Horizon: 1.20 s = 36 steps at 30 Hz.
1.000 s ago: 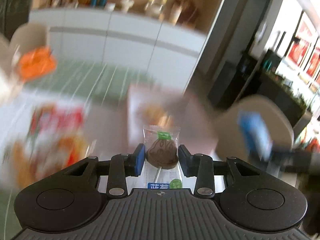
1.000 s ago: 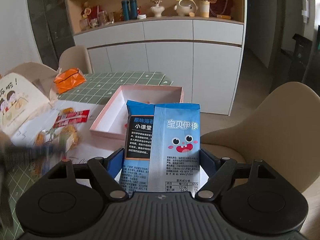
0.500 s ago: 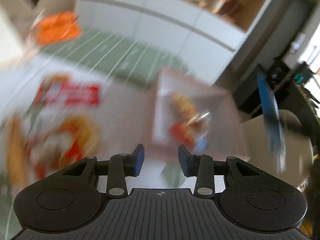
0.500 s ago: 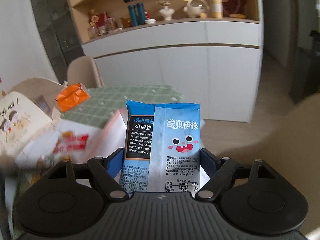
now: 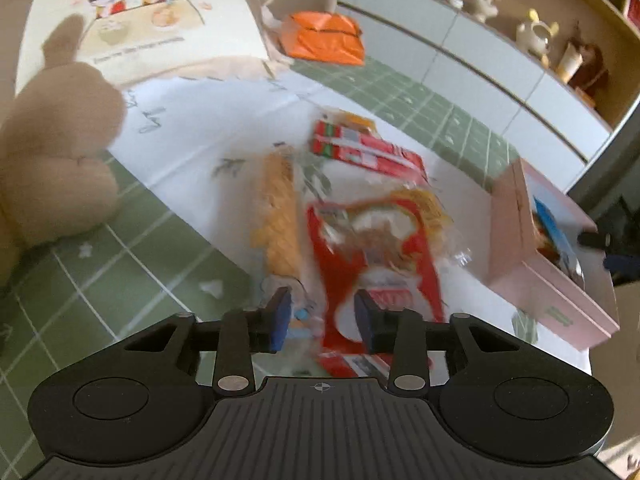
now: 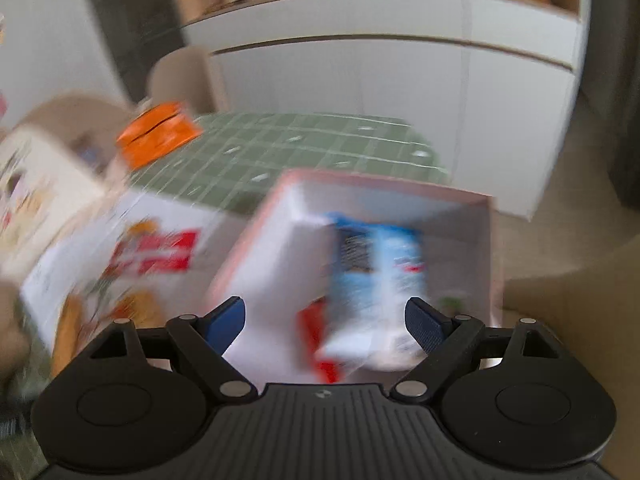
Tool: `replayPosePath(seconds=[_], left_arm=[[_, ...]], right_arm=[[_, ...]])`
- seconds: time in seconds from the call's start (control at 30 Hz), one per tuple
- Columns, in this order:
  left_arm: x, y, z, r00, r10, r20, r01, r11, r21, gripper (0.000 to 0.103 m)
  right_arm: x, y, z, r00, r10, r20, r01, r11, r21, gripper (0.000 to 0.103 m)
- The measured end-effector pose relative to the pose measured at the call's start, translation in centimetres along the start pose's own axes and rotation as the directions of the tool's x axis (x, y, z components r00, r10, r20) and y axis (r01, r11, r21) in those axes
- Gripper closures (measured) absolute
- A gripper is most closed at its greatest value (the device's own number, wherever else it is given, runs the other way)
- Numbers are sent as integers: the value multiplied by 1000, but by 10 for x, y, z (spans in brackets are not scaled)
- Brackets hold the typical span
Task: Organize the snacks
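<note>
Meanwhile, snack sorting is proceeding around the pink box (image 6: pixel 384 188); the right gripper (image 6: pixel 326 322), jaws spread wide and empty, is hanging over the blue packet (image 6: pixel 376 280) lying inside it; the left gripper (image 5: pixel 322 316), jaws narrowly parted, is hovering over the red snack bag (image 5: pixel 376 248) beside the box, seemingly lining up the next pickup; closing squarely on the crinkly bag looks necessary.

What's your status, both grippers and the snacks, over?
Left gripper open, low over red snack bag on the table. Right gripper open above pink box; blue packet inside. Nothing blocking.
</note>
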<state>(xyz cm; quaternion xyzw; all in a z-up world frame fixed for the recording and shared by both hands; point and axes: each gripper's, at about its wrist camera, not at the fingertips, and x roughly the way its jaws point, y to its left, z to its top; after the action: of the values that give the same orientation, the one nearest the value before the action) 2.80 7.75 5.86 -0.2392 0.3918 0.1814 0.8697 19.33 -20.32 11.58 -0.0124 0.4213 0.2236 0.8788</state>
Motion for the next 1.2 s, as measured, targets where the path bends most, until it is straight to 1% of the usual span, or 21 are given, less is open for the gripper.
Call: replayPosePath(seconds=[0.07, 0.17, 0.23, 0.33, 0.43, 0.5, 0.63, 0.67, 0.7, 0.73, 0.77, 0.8, 0.87, 0.9, 0.97, 1.07, 1.1, 1.13, 1.2], left_arm=[[2, 6, 4, 1000, -18, 3, 18, 1000, 20, 67], [0, 15, 9, 1000, -24, 6, 23, 998, 55, 67], [-7, 26, 10, 999, -52, 10, 51, 998, 48, 67], [-13, 46, 14, 997, -79, 9, 78, 997, 24, 67], [-19, 63, 19, 995, -94, 15, 94, 996, 9, 67], [-21, 75, 21, 995, -104, 7, 104, 995, -4, 67], [-24, 88, 21, 993, -114, -7, 114, 993, 3, 67], [-25, 89, 21, 992, -123, -6, 123, 992, 5, 67], [-26, 89, 21, 991, -137, -7, 137, 991, 7, 67], [-26, 88, 21, 988, -152, -12, 152, 988, 11, 67], [-27, 84, 21, 985, -169, -18, 170, 985, 19, 67], [-29, 79, 20, 982, -188, -19, 189, 981, 35, 67], [-32, 65, 18, 974, -225, -24, 226, 971, 79, 67], [-33, 57, 16, 970, -241, -31, 243, 965, 101, 67], [-31, 41, 11, 961, -270, -57, 276, 950, 149, 67], [-20, 12, 2, 948, -292, -126, 313, 924, 219, 67], [-15, 3, -2, 943, -300, -148, 327, 918, 226, 67], [-11, -4, -5, 939, -305, -162, 336, 915, 225, 67], [-4, -19, -11, 938, -298, -178, 334, 914, 231, 67]], right_arm=[[-6, 33, -12, 1000, 27, -14, -28, 997, -68, 15], [-4, 83, -32, 995, 70, -68, -79, 986, -146, 15], [5, 113, -40, 991, 82, -107, -99, 982, -162, 15], [23, 144, -46, 987, 90, -135, -109, 983, -145, 15], [45, 172, -49, 984, 83, -160, -109, 981, -162, 15], [62, 191, -52, 984, 48, -169, -83, 975, -205, 15], [85, 213, -56, 978, 19, -207, -68, 970, -232, 15], [86, 214, -57, 978, 11, -208, -61, 970, -236, 15], [83, 216, -59, 977, 14, -212, -67, 968, -242, 19], [78, 216, -62, 976, 17, -217, -73, 964, -254, 26], [73, 215, -64, 976, 15, -219, -75, 961, -268, 27], [64, 211, -68, 977, 9, -215, -69, 960, -272, 31], [44, 195, -78, 976, 11, -216, -67, 964, -256, 33], [34, 184, -82, 976, 8, -219, -61, 970, -236, 35], [14, 161, -91, 977, 6, -213, -48, 981, -189, 37], [-13, 124, -108, 985, -60, -163, 41, 992, -120, 38], [-21, 111, -113, 987, -64, -147, 51, 995, -85, 38], [-26, 99, -116, 988, -51, -143, 46, 998, -38, 37], [-33, 75, -123, 987, -11, -158, 22, 997, 68, 34]])
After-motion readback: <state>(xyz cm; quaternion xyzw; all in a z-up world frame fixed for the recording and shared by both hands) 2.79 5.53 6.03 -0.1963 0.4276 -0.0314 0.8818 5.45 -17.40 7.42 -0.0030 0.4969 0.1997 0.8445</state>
